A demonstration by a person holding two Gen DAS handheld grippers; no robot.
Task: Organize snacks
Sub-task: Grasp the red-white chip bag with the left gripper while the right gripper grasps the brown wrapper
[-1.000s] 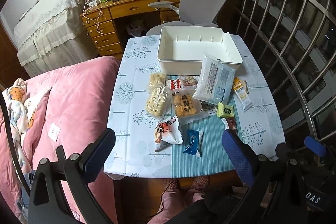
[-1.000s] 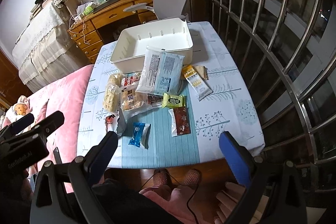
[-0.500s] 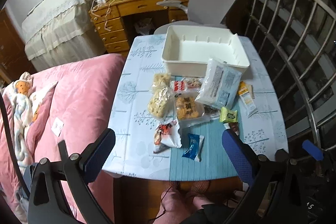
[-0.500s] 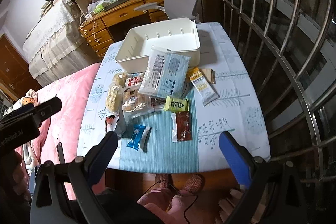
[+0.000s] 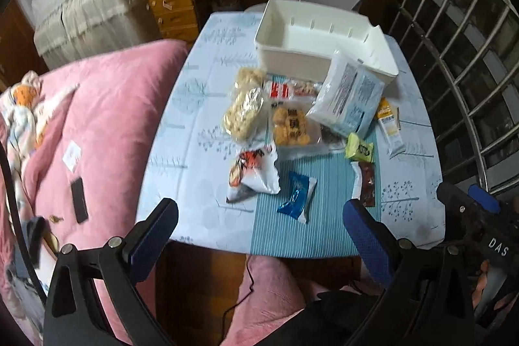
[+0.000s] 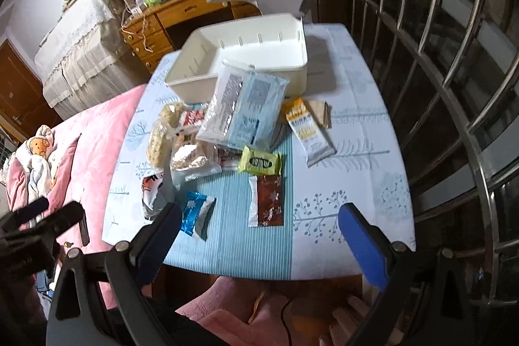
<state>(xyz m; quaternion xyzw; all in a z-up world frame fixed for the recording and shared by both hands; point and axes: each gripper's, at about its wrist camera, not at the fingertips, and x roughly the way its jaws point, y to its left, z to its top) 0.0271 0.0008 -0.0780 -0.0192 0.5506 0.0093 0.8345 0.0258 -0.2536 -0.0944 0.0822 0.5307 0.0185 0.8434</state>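
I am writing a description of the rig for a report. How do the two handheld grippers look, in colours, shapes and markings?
Both the left gripper and the right gripper have black angular frames with silver screw heads, and two flat fingers faced with blue pads. In the left wrist view, the right gripper's black body carries white letters "DAS".

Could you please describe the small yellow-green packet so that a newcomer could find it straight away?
Start at the white bin on the table, then the big pale blue bag leaning on it. The yellow-green packet lies just below, the only lime-coloured wrapper.
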